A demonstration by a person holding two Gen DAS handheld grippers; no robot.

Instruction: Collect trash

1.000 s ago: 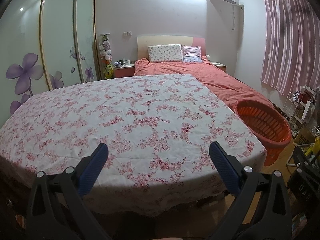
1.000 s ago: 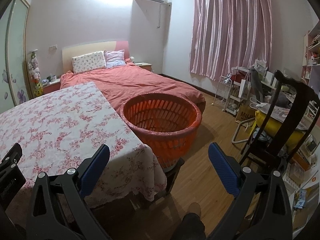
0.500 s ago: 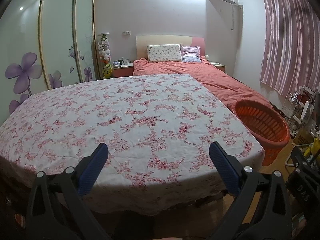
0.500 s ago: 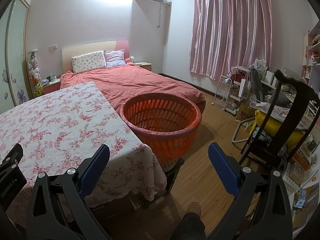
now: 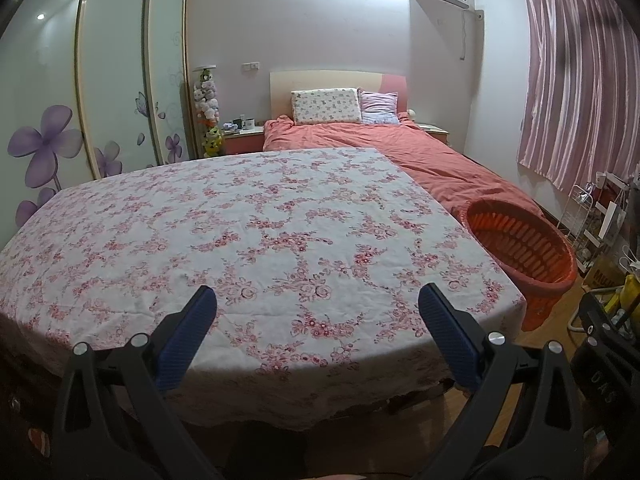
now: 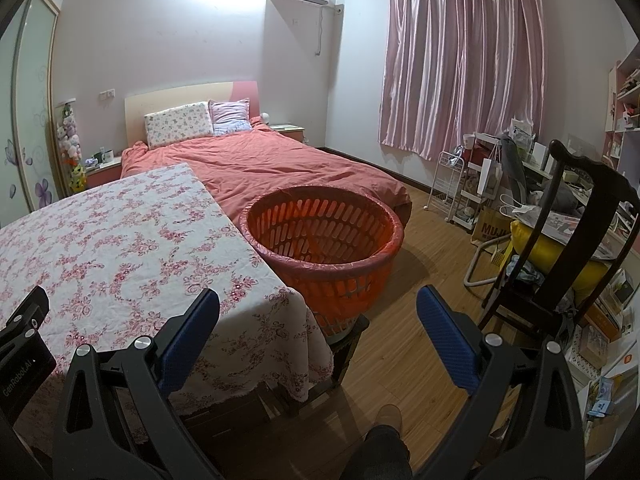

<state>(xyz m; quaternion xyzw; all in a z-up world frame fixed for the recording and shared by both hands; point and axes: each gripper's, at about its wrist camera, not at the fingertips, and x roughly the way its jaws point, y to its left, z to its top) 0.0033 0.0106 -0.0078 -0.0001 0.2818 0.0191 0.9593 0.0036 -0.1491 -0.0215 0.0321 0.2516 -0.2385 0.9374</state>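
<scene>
Two grippers, left [image 5: 316,312] and right [image 6: 318,312]: fingers spread wide, nothing held. No trash visible on bench [image 5: 240,240]. Basket [image 6: 324,240] straight ahead of your right, nearer arm.

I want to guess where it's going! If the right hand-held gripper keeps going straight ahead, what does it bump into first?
Most likely the orange basket. The right hand-held gripper is open and holds nothing, and the basket sits straight ahead between its fingers, beside the flowered table. Depth is hard to judge here.
</scene>
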